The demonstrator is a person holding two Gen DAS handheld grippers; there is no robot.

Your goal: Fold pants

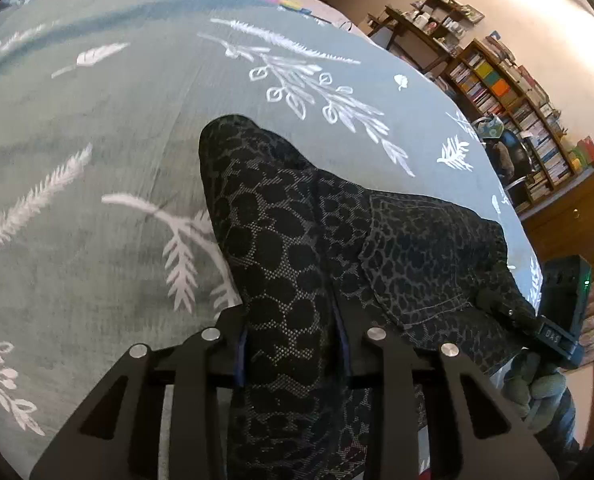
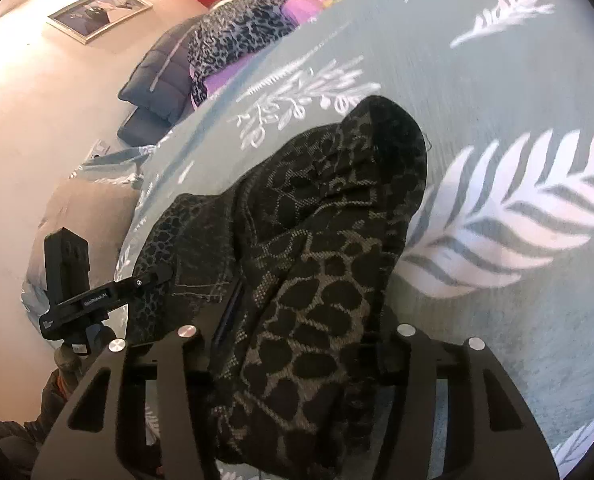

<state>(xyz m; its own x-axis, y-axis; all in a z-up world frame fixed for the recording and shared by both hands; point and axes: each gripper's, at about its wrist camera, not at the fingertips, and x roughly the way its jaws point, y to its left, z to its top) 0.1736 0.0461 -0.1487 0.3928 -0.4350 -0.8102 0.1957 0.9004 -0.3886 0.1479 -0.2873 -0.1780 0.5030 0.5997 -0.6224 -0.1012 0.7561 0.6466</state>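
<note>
Dark pants with a black-and-grey spotted print lie bunched on a grey-green bedspread printed with white leaves. A thick fold of that cloth runs between the fingers of my left gripper, which is shut on it. Further right, my right gripper bites the pants' edge, held by a gloved hand. In the right wrist view the pants fill the span of my right gripper, shut on a wide bundle. My left gripper clamps the cloth at the left. The fingertips are hidden by cloth.
A bookshelf stands past the bed's right edge. A pile of leopard-print and purple clothes and a dark pillow lie at the bed's far end. A framed picture hangs on the wall. The bedspread stretches away beyond the pants.
</note>
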